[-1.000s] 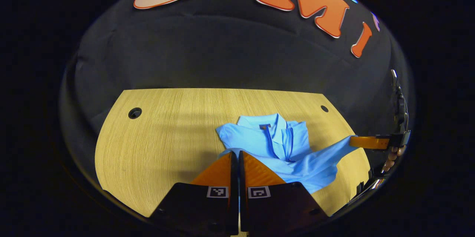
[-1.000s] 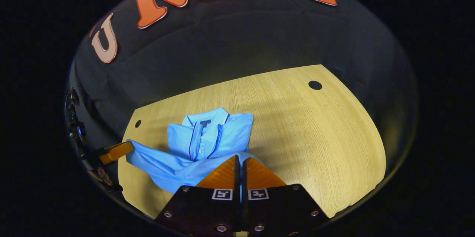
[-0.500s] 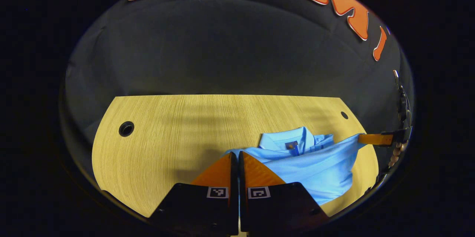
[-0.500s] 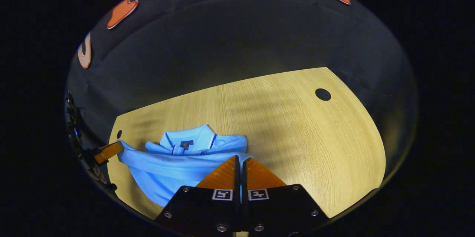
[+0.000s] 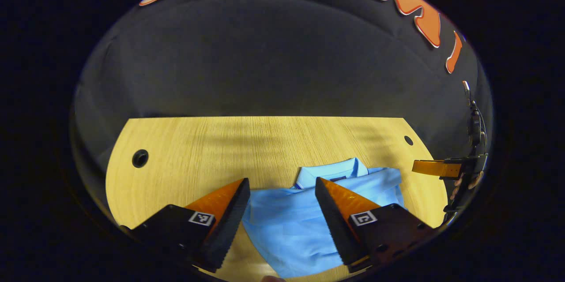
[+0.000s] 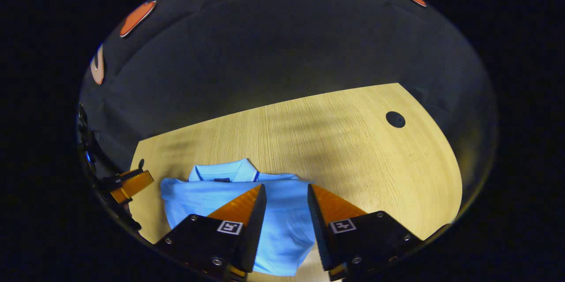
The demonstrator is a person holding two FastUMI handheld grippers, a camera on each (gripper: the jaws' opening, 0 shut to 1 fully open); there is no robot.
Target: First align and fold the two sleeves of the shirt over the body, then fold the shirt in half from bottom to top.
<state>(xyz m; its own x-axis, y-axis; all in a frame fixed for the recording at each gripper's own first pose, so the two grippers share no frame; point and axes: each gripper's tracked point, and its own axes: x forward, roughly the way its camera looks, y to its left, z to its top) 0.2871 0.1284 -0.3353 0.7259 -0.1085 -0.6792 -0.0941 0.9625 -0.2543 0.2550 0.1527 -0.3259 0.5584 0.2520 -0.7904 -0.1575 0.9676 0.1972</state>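
The desk (image 5: 190, 149) is a wide slab of pale wood grain with a round cable hole (image 5: 140, 158) near each far corner, and it gives you a flat, smooth bed to work on. On it, at the near edge and just under both tools, lies the blue polo shirt (image 5: 291, 224). It looks folded already: the lower half sits over the chest, and the collar (image 5: 333, 171) peeks out past the far edge of that top layer. From how it lies, the bottom-to-top fold seems done, and what may remain is tidying.

Expect the shirt to be light, soft and limp. It will not hold a shape by itself, so any layer you lift will sag between your two holds, and the knit will likely slide easily over that smooth wood. If you need to square it, take it at the outer corners of the top layer, one corner per tool, pinching only the layer you mean to move. Avoid the middle, where a pinch would likely bunch it, and leave the stiffer collar alone.

Your left tool (image 5: 280, 200) stands wide apart and holds nothing, with the cloth showing in the gap. Your right tool (image 6: 287, 207) is likewise spread and empty, hovering over the right part of the shirt; in the left gripper view you see it off beyond the shirt's edge (image 5: 435, 168), clear of the fabric, with your hand (image 5: 468, 180) behind it.
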